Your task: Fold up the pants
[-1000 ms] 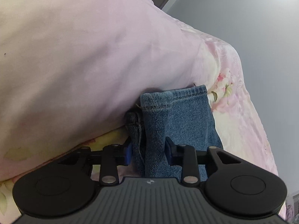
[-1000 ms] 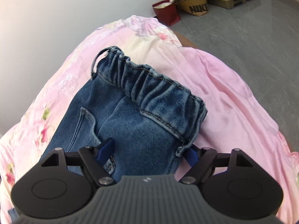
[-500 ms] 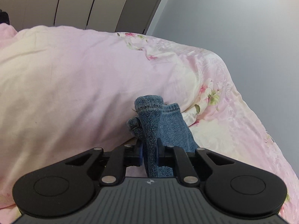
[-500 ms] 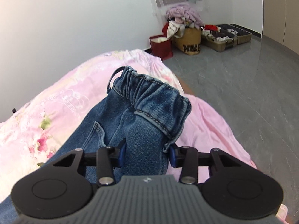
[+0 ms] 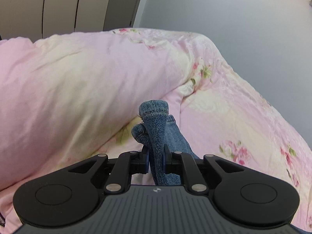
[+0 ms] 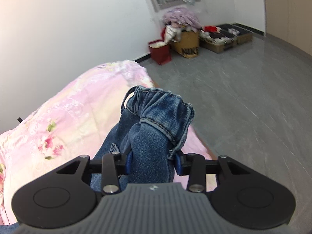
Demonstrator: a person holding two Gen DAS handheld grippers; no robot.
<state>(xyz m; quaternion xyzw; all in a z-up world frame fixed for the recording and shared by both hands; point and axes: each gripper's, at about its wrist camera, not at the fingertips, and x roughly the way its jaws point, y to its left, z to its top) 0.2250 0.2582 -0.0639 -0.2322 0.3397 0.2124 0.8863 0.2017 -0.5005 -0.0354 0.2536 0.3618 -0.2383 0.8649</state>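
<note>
Grey tiled floor [image 6: 243, 97], white wall [image 6: 68, 29], pink floral bed [image 5: 78, 87].

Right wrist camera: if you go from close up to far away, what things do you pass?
right gripper closing on the jeans → pink flowery bedding → grey floor → red bag and brown box by the wall

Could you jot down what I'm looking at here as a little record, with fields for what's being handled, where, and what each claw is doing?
Item: blue denim pants
Surface: bed with pink floral quilt
Left gripper: shut on a pant-leg hem
Right gripper: jaws closing on the bunched elastic waistband
Pants state: both ends pinched, not yet folded
Background: grey floor, bags and boxes of clothes by the wall
</note>
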